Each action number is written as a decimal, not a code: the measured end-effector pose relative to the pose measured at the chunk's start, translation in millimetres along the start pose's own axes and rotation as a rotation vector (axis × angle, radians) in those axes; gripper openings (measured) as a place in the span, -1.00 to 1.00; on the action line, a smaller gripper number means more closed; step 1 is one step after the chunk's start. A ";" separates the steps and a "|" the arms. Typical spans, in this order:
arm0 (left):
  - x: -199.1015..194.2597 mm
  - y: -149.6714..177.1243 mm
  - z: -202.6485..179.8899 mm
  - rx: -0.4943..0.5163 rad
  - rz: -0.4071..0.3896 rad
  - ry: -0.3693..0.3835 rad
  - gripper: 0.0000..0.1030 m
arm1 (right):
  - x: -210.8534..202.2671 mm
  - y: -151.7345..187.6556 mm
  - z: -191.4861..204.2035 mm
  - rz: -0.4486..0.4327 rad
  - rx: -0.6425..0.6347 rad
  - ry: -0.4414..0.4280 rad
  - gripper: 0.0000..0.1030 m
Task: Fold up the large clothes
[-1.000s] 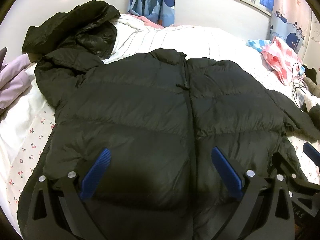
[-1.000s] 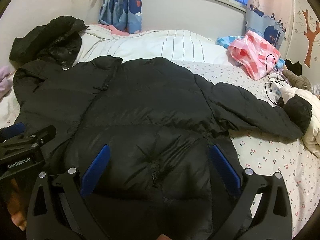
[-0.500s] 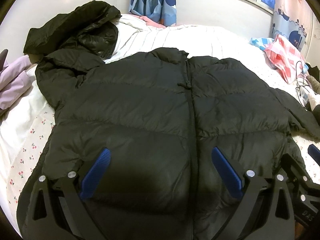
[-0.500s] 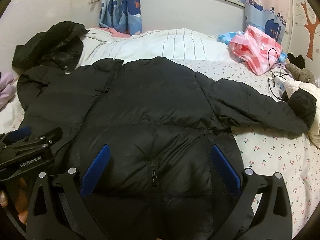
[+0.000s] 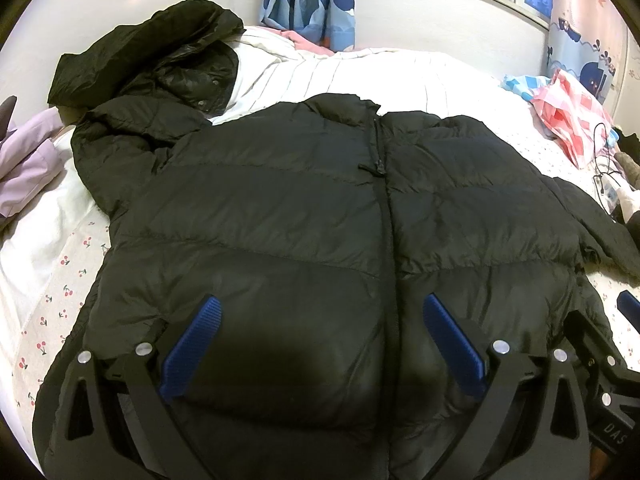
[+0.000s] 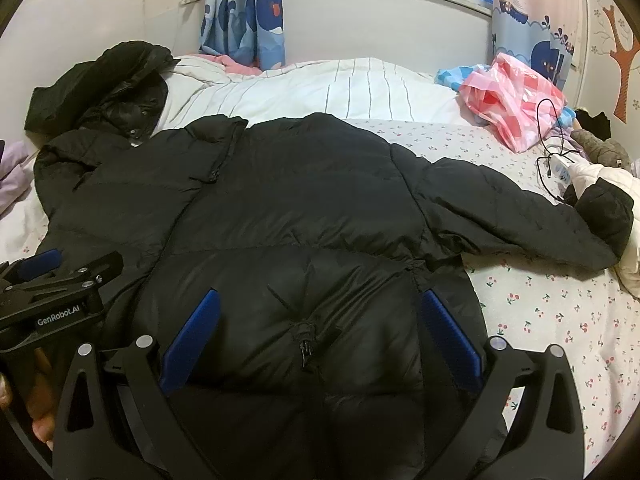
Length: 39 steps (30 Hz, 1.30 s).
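Observation:
A large black puffer jacket (image 5: 304, 216) lies front up and zipped on the bed, its collar toward the far wall. It also shows in the right wrist view (image 6: 312, 208), with its right sleeve (image 6: 532, 216) stretched out to the right. My left gripper (image 5: 320, 320) is open and empty above the jacket's lower left front. My right gripper (image 6: 320, 320) is open and empty above the lower right front, over a pocket zip (image 6: 306, 354). The left gripper also shows at the left edge of the right wrist view (image 6: 60, 284).
A second black coat (image 5: 160, 64) is heaped at the far left. A striped white duvet (image 6: 320, 88) lies behind the jacket. A pink checked bag (image 6: 512, 100) and a black cable (image 6: 552, 148) are at the far right. Lilac cloth (image 5: 24, 160) lies at the left.
Both grippers have pulled back and risen slightly, so the jacket sits a little farther away in each view. Both stay open. The jacket has not moved.

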<state>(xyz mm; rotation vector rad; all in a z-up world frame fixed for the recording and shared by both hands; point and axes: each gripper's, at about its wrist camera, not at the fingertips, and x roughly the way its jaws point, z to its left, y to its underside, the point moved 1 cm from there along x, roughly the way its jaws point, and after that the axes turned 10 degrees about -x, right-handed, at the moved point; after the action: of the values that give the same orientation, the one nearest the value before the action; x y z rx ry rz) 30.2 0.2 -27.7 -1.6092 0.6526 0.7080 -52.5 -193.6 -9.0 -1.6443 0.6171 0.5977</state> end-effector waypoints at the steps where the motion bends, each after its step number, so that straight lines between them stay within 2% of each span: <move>1: 0.0 -0.1 0.1 0.001 0.000 0.000 0.89 | -0.1 -0.2 0.1 -0.001 -0.001 -0.005 0.88; 39: 2.8 -3.0 5.1 -0.006 0.004 -0.003 0.89 | 0.8 1.5 -2.0 0.001 0.013 -0.016 0.88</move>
<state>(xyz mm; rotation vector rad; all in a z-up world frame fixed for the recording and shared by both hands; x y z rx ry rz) 33.9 5.6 -28.4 -1.6122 0.6521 0.7155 -52.9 -195.8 -10.3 -1.6256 0.6089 0.6059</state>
